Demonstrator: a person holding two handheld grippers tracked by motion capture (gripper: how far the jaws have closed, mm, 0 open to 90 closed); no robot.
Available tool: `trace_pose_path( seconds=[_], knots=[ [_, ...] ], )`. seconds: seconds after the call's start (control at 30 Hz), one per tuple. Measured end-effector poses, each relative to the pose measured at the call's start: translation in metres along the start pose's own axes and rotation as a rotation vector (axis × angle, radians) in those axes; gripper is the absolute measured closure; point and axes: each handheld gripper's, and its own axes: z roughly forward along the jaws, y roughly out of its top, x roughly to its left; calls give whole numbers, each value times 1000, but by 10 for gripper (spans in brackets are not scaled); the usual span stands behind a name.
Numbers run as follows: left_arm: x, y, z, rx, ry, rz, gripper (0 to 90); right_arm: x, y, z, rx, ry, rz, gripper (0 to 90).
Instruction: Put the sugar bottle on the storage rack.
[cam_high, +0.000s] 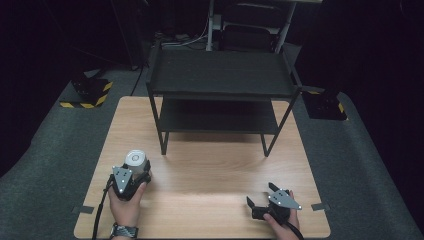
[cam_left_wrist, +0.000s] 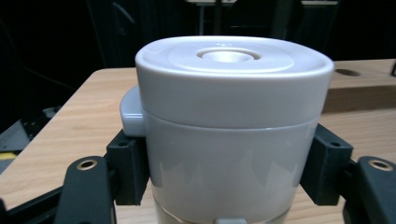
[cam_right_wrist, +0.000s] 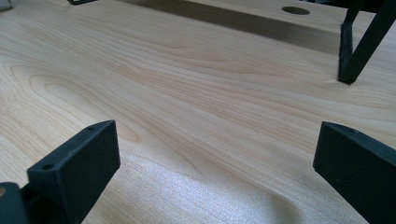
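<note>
A white lidded canister (cam_high: 135, 161) stands upright on the wooden table (cam_high: 210, 170) at the front left. My left gripper (cam_high: 134, 172) is shut on it, one black pad pressed against each side of its body. In the left gripper view the canister (cam_left_wrist: 231, 135) is very close, and its lid has a round recess and a small tab at the left. My right gripper (cam_high: 261, 195) rests low near the table's front right, wide open with nothing between its pads (cam_right_wrist: 79, 161).
A black two-tier metal shelf (cam_high: 220, 75) stands at the back middle of the table, and one of its legs (cam_right_wrist: 362, 44) rises ahead of my right gripper. Bare wood lies between the two grippers. Dark floor surrounds the table.
</note>
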Motion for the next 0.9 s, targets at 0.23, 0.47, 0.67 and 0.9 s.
trace_pose_path(
  seconds=[0.23, 0.47, 0.67, 0.9],
  knots=[
    [-18, 15, 2, -22, -62, 3, 310, 0, 0, 0, -2, 1, 1, 0],
    [-37, 30, 6, -25, -125, 13, 310, -1, -1, 0, -4, 3, 2, 1],
    [-51, 43, 10, -36, -162, 12, 310, -1, -1, 0, -5, 4, 1, 1],
    [-70, 72, 18, -58, -179, 31, 310, 0, -1, 0, -6, 1, 1, 1]
  ],
)
